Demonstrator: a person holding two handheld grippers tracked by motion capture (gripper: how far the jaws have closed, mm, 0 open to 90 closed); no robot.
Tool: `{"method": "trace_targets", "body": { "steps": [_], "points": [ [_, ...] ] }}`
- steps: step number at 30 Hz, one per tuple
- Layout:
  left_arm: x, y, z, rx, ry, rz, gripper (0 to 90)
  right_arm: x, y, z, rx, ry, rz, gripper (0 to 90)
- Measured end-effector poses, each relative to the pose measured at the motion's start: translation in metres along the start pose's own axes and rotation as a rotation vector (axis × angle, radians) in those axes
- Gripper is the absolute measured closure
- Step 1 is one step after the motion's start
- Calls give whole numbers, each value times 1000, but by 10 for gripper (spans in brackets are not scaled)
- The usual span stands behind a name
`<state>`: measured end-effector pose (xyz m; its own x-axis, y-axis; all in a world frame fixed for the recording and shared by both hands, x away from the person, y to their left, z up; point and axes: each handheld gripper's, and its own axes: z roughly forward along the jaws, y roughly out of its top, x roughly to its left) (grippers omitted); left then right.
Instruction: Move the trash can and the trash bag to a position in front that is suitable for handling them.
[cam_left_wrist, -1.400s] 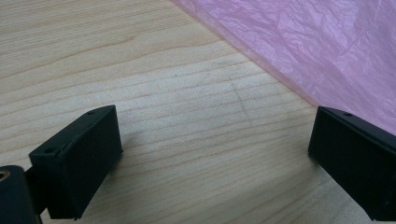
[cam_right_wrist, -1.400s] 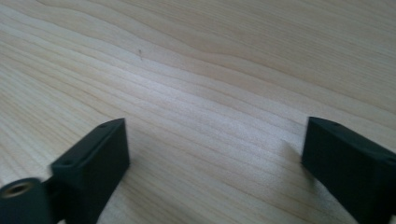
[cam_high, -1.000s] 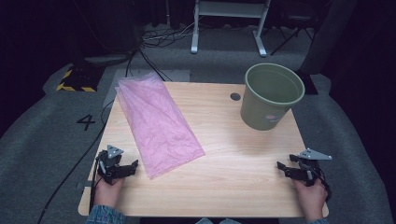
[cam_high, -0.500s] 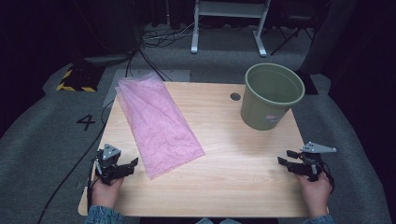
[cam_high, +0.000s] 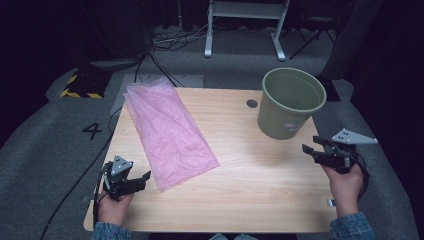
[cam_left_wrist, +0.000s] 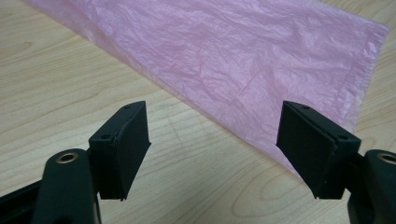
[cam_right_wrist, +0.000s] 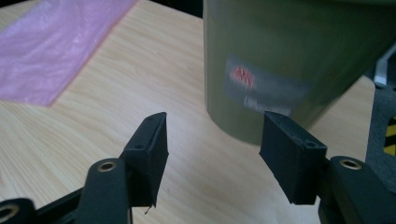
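Note:
A pink plastic bag (cam_high: 170, 132) lies flat and slantwise on the left half of the wooden table (cam_high: 250, 195). My left gripper (cam_high: 141, 180) stands open at the bag's near corner, and the bag (cam_left_wrist: 243, 56) lies just beyond its empty jaws (cam_left_wrist: 215, 140). An olive-green bin (cam_high: 290, 107) stands upright at the table's far right. My right gripper (cam_high: 310, 146) hovers over the right edge and points at the bin's lower wall (cam_right_wrist: 289, 60). Its jaws (cam_right_wrist: 212, 149) have just been closing a little, they stand open, and nothing is between them.
A round hole (cam_high: 252, 103) sits in the tabletop left of the bin. Behind the table are a white stand (cam_high: 245, 20) and floor cables (cam_high: 170, 42). A yellow-and-black striped block (cam_high: 80, 86) and a painted 4 (cam_high: 92, 131) lie on the floor at left.
My right gripper has risen off the table and now hangs higher beside the bin. The left gripper, the bag and the bin stay where they were.

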<state>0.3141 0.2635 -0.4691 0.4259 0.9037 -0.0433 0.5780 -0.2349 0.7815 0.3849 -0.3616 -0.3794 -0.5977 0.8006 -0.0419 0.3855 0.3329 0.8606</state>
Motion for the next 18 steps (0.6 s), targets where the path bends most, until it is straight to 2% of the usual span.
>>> {"method": "trace_targets", "body": {
  "steps": [2,3,5,6,9,10,11,13,18],
  "points": [
    [0,0,1,0,-2,-2,252,-3,15,-2,-23,28,9,421],
    [0,0,1,-1,1,-2,252,-4,21,-3,-41,28,18,420],
    [0,0,3,0,3,2,251,-6,33,-5,-89,23,1,422],
    [1,0,4,3,1,5,251,-7,40,-5,-94,28,-6,424],
    [2,-1,6,9,-8,0,250,-8,62,-1,-66,34,-35,423],
    [2,-1,6,9,-8,0,250,-8,62,-1,-66,34,-35,423],
    [3,-1,7,9,-13,3,250,-9,75,5,-49,37,-56,422],
    [3,-1,8,9,-14,5,250,-11,85,14,-30,39,-64,417],
    [4,-1,12,12,-20,6,250,-18,100,43,-2,53,-43,420]
  ]
}}
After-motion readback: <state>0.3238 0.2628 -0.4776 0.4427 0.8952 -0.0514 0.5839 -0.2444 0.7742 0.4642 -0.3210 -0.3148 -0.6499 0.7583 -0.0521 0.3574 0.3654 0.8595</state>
